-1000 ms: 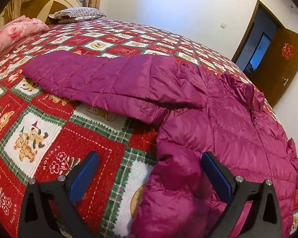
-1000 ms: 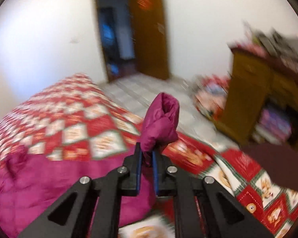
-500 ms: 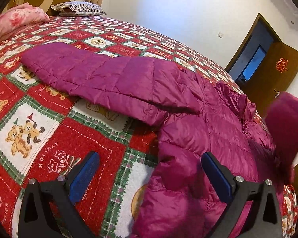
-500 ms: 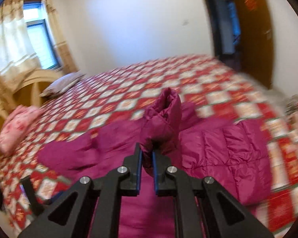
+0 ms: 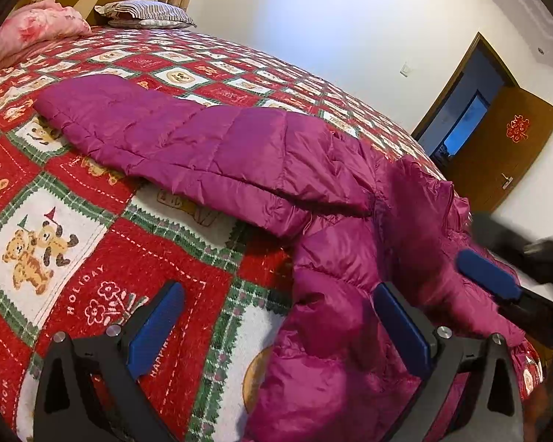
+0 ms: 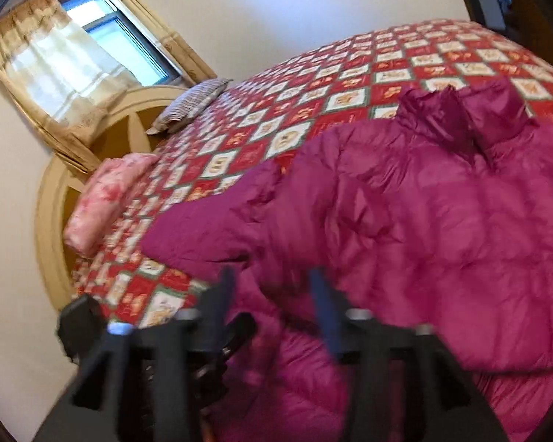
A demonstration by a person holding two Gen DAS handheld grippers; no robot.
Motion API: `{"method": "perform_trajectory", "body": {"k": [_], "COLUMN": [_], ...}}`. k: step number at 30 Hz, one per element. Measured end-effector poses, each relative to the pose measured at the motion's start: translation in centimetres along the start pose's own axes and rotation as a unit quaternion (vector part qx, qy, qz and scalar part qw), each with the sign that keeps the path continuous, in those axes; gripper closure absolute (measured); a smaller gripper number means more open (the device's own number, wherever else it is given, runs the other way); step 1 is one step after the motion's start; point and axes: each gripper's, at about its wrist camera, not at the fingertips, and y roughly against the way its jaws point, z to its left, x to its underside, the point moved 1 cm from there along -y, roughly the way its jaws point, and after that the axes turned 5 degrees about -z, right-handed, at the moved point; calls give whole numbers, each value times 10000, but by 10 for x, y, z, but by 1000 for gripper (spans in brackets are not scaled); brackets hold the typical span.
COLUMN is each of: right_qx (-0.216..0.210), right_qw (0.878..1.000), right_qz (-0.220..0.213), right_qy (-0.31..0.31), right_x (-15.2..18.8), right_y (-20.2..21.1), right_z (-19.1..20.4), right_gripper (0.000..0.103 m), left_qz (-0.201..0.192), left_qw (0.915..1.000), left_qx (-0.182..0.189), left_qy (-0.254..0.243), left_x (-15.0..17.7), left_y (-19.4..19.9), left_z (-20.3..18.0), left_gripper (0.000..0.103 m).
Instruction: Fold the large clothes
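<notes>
Your purple puffer jacket (image 5: 313,169) lies spread on the bed (image 5: 103,243), one sleeve (image 5: 158,129) stretched toward the headboard edge, flat and ready to fold inward. Your left hand-held gripper (image 5: 276,328) has its jaws wide apart with nothing in them, low over the jacket's near hem edge, probably lined up to pinch it. Your right hand-held gripper (image 6: 272,294) is blurred, but its fingers look parted and empty over the jacket body, near the other one.

One magenta jacket (image 5: 313,191) lies on one patchwork quilt (image 5: 136,258). At eleven o'clock sit one striped pillow (image 5: 143,16) and one pink bundle (image 5: 37,25). Two grippers: left gripper (image 5: 276,324), right gripper (image 6: 272,298).
</notes>
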Motion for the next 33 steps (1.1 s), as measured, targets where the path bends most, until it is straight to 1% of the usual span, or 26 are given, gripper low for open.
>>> {"method": "perform_trajectory", "body": {"k": [1,3,4,5,6,7,8,9,10,11,13,15,16,19,20,23,24,26,27,28,29,30,31,33], "right_qx": [-17,121,237,471,867,1349,1843,2311,2646,2829,3042,2978,2906,3090,3109,3144,3164,3259,3314,3376,3411,3431,3508,3595], "right_qw": [9998,9976,9959,9938,9902,9839,9753,9651,9561,9507,9440,9460,9492,9470,9464,9469,9462,9397,9363,9329,9318,9314,9295,9281], "right_qz": [-193,-628,-824,-967,-1069,-1159,-1216,-1226,-1208,-1122,-856,-584,-533,-651,-650,-519,-596,-1032,-1161,-1248,-1228,-1192,-1098,-906], "right_qy": [64,260,286,269,230,163,41,-138,-358,-590,-951,-1137,-1087,-596,-590,-435,-322,-144,-116,-140,-200,-240,-290,-355], "right_x": [-2,-6,-7,-8,-8,-9,-9,-8,-5,-1,13,30,38,44,43,41,38,26,20,13,9,8,9,18], "right_y": [16,51,68,84,96,107,116,122,127,128,122,107,100,92,93,100,107,122,128,131,129,127,120,108], "right_z": [2,3,-2,-12,-25,-41,-60,-81,-102,-122,-152,-167,-167,-154,-153,-148,-142,-134,-132,-133,-137,-141,-150,-165], "right_gripper": [43,43,43,45,46,52,62,67,76,80,81,81,81,81,81,81,81,81,81,81,81,81,81,81], "left_qz": [0,2,3,3,2,2,4,9,21,34,90,169,199,268,299,290,192,-89,-170,-190,-189,-218,-266,-359], "left_qw": [10000,10000,10000,10000,10000,10000,10000,10000,10000,10000,9997,9985,9977,9953,9948,9947,9953,9959,9955,9948,9938,9916,9894,9825], "left_qx": [0,-5,-10,-8,-7,-6,-7,-17,-44,-74,-198,-406,-493,-652,-658,-532,-489,-414,-449,-495,-553,-704,-833,-1141], "left_qy": [0,-2,-7,-5,-4,-2,-3,-10,-30,-53,-148,-334,-427,-667,-724,-828,-816,-800,-822,-874,-943,-1065,-1157,-1426], "left_x": [0,0,0,0,0,0,0,0,0,0,-1,0,0,1,0,-7,-12,-25,-31,-36,-40,-42,-42,-39], "left_y": [0,0,0,0,0,0,0,0,0,-1,-3,-6,-7,-5,-3,9,14,22,21,17,11,3,-3,-19], "left_z": [0,0,0,0,0,0,0,0,-1,-1,-5,-11,-13,-20,-22,-31,-35,-48,-56,-65,-72,-82,-88,-98], "left_gripper": [1,1,1,1,1,1,1,1,1,1,1,1,1,1,1,1,1,1,1,1,1,1,1,1]}}
